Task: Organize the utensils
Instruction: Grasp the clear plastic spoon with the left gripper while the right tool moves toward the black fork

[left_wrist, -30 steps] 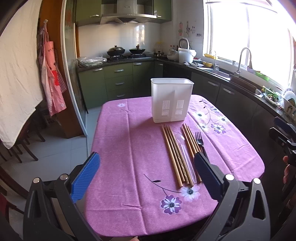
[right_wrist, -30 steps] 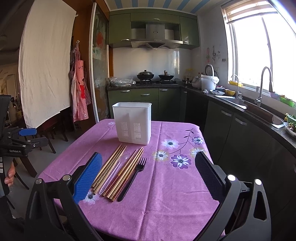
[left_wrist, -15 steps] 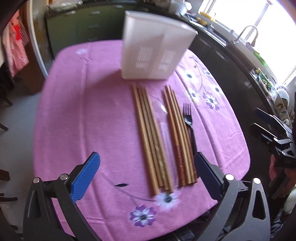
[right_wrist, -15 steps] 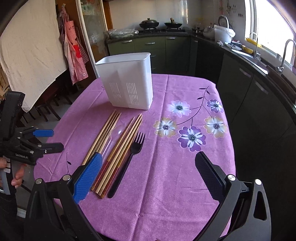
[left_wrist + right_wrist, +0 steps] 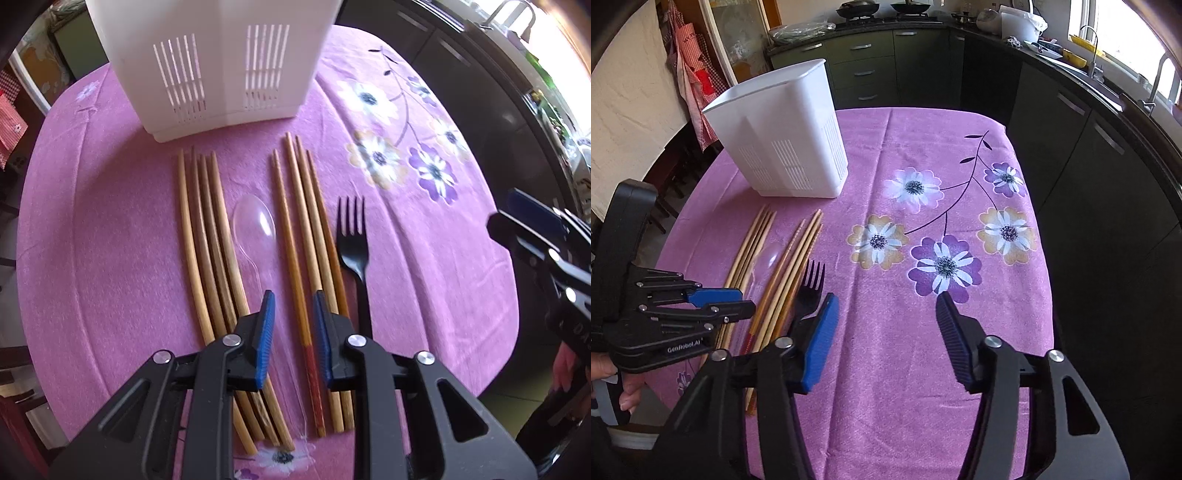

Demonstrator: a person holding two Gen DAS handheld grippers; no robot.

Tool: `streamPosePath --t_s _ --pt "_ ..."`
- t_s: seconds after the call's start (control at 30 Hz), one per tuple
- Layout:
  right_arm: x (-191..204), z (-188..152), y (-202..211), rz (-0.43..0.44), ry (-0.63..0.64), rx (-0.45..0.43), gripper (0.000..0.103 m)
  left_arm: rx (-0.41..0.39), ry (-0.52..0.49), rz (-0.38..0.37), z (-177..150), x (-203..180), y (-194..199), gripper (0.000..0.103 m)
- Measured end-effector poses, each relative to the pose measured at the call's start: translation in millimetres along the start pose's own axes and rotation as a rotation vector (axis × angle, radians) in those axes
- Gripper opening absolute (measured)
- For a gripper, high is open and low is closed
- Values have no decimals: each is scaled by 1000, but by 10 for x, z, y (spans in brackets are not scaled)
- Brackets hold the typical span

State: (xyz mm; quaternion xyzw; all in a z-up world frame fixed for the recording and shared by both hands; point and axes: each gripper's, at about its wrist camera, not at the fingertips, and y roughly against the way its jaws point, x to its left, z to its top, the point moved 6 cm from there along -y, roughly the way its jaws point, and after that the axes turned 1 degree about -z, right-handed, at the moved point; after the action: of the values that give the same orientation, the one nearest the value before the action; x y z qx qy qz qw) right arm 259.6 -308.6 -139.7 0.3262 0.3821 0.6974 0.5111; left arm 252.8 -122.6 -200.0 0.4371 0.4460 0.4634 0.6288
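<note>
Left gripper [image 5: 291, 321]: jaws have just been closing and stand narrow, hovering above one red-ended chopstick [image 5: 295, 280] and the clear spoon's [image 5: 255, 225] handle; no pad is seen pressing, so nothing is judged held.
Right gripper [image 5: 884, 325]: jaws have just been closing, now half apart over bare cloth; nothing lies between them, with the black fork [image 5: 809, 291] at 9 o'clock of it.
Utensils: laid side by side on the pink tablecloth [image 5: 110, 240] at 6 o'clock of the white holder [image 5: 221, 62], the four pale chopsticks [image 5: 207, 251] at 9 o'clock of the spoon.
Handling: the chopsticks are judged light, stiff and prone to rolling; a grip near the thick end is advised. The spoon is judged thin, slick and hard to see.
Materials: wood sticks, tapered; plastic fork and spoon; slotted rigid holder; soft flowered cloth.
</note>
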Motion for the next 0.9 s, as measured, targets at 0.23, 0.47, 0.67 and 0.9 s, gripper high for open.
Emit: streamPosePath --t_s 0.23,0.47,0.67,0.9 --pt "30 -16 7 14 21 -8 45 10 28 64 125 101 -90 21" --pt "26 -11 -6 19 23 -6 45 34 22 80 196 91 -202 16" --pt "41 -9 -9 15 29 2 45 19 11 101 160 87 -232 9" --pt "160 -54 -109 43 34 58 42 -40 15 36 85 93 20 9"
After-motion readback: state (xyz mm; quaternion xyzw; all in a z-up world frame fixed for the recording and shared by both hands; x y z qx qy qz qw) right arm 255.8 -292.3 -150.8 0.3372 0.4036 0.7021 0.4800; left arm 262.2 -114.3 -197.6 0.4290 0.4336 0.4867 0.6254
